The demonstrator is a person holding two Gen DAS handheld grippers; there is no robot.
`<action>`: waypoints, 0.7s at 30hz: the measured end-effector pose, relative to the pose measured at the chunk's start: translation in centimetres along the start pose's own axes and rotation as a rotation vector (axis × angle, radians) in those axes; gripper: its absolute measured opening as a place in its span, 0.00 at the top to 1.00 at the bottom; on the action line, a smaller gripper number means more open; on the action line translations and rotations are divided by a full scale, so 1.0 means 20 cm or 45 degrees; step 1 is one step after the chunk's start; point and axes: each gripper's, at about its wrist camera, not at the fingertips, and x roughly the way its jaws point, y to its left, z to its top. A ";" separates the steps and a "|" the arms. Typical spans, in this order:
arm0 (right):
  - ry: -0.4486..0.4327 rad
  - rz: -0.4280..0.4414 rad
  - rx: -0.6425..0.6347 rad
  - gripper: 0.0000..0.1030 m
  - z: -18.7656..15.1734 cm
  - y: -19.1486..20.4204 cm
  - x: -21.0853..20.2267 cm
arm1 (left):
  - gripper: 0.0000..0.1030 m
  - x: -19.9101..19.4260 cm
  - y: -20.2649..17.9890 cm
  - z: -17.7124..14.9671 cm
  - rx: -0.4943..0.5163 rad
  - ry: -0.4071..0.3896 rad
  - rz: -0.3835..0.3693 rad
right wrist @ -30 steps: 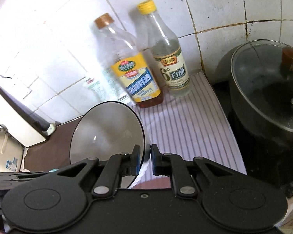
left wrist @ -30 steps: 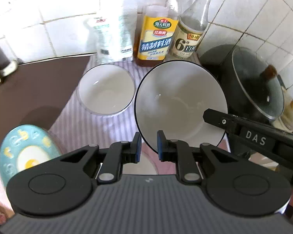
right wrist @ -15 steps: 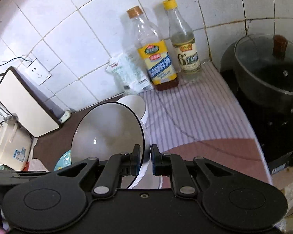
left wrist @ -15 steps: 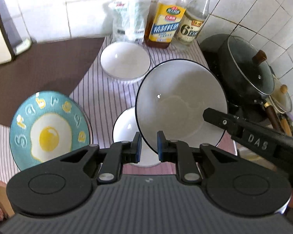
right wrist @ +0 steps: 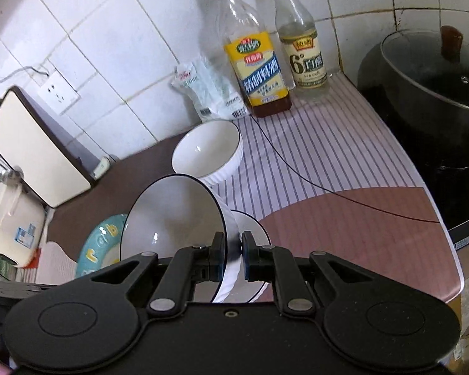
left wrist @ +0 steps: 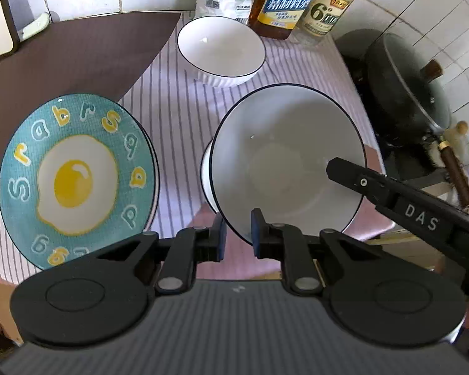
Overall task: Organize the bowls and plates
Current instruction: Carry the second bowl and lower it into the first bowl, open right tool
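A large white bowl (left wrist: 284, 162) with a dark rim is held tilted above the striped cloth. My left gripper (left wrist: 237, 234) is shut on its near rim. My right gripper (right wrist: 233, 257) is shut on its right rim, and one of its fingers (left wrist: 353, 178) lies inside the bowl. The same bowl shows in the right wrist view (right wrist: 172, 215). Another white bowl (left wrist: 207, 172) sits on the cloth just under it. A smaller ribbed white bowl (left wrist: 220, 51) stands further back. A teal plate (left wrist: 75, 178) with a fried-egg picture lies to the left.
Two bottles (right wrist: 256, 62) (right wrist: 303, 47) and a white bag (right wrist: 209, 90) stand against the tiled wall. A black pot with a glass lid (right wrist: 437, 78) is on the stove at right. A cutting board (right wrist: 34, 147) and a rice cooker (right wrist: 9, 225) are at left.
Both grippers have pulled back and up from the wall with the large bowl. The teal plate and the bowl under it have come into view.
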 end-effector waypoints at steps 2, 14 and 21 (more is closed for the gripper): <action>0.020 0.002 -0.015 0.86 0.01 -0.01 0.05 | 0.86 0.03 0.00 0.02 0.004 0.008 0.017; 0.184 -0.130 -0.192 0.86 0.06 0.05 0.22 | 0.86 0.17 0.00 0.08 -0.010 0.123 0.096; 0.181 -0.225 -0.391 0.86 0.00 0.14 0.29 | 0.86 0.22 -0.02 0.08 0.058 0.127 0.171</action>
